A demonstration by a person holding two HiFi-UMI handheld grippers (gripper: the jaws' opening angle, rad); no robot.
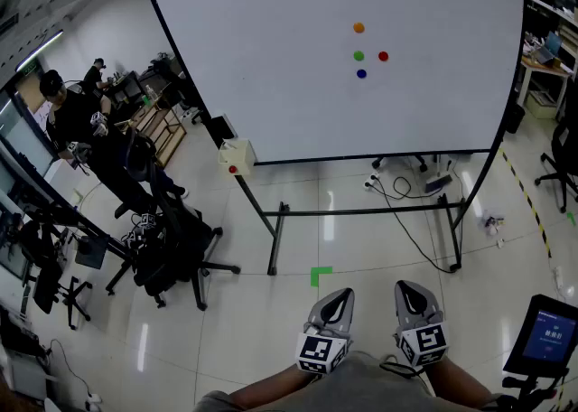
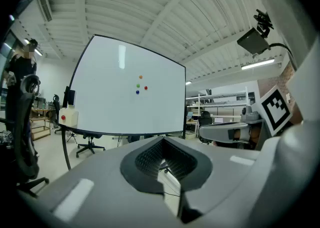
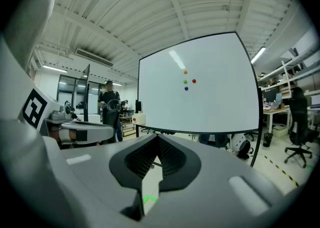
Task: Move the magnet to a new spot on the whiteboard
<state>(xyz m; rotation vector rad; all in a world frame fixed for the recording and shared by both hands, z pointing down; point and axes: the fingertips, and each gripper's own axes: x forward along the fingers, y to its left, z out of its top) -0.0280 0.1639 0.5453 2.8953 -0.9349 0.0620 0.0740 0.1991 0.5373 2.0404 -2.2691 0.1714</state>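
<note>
A large whiteboard (image 1: 271, 58) on a black stand fills the upper head view. Near its upper right sit an orange magnet (image 1: 358, 27), a green one (image 1: 358, 55), a red one (image 1: 383, 56) and a blue one (image 1: 361, 73). The same cluster appears in the left gripper view, with the orange magnet (image 2: 141, 77) on top, and in the right gripper view, with the blue magnet (image 3: 186, 88) lowest. My left gripper (image 1: 336, 297) (image 2: 163, 142) and right gripper (image 1: 411, 291) (image 3: 157, 139) hang side by side at the bottom, far from the board. Both are shut and hold nothing.
A white box with a red button (image 1: 236, 156) hangs at the board's lower left corner. Black office chairs (image 1: 172, 238) and people stand at the left. Cables (image 1: 406, 211) lie under the stand, beside green floor tape (image 1: 321, 275). A screen (image 1: 542, 333) stands at the lower right.
</note>
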